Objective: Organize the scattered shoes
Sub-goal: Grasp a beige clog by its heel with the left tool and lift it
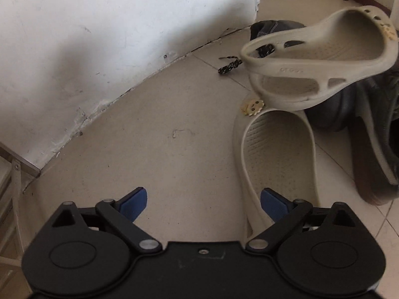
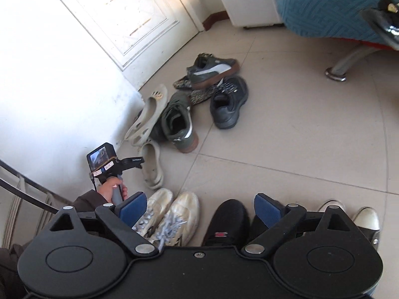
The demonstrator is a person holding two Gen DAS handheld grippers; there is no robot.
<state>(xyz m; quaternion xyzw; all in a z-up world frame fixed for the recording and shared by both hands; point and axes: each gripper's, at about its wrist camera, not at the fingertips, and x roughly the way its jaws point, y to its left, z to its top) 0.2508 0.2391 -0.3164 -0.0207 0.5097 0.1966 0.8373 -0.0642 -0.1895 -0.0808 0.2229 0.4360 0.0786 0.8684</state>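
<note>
Left gripper [image 1: 204,199]: wide open, blue pads [image 1: 136,200] apart, nothing held, only bare floor tile [image 1: 154,129] between them. Just beside its right pad, a beige clog [image 1: 276,154] flat on the floor. A second beige clog [image 1: 321,57] tipped up on top of that one's front end, leaning on a dark green sneaker [image 1: 374,124]. White wall [image 1: 99,37] on the left.

Right gripper [image 2: 199,209]: wide open too, nothing held. Below it, in a neat row: white sneakers [image 2: 174,214], black shoes [image 2: 227,219], white shoes [image 2: 366,219]. Further off, a messy pile near the door [image 2: 119,12]: green sneaker with white stripe [image 2: 214,71], black sneaker [image 2: 229,104], zebra-pattern shoe [image 2: 199,92]. Hand [image 2: 109,189] at the left, around the other gripper's handle.
</note>
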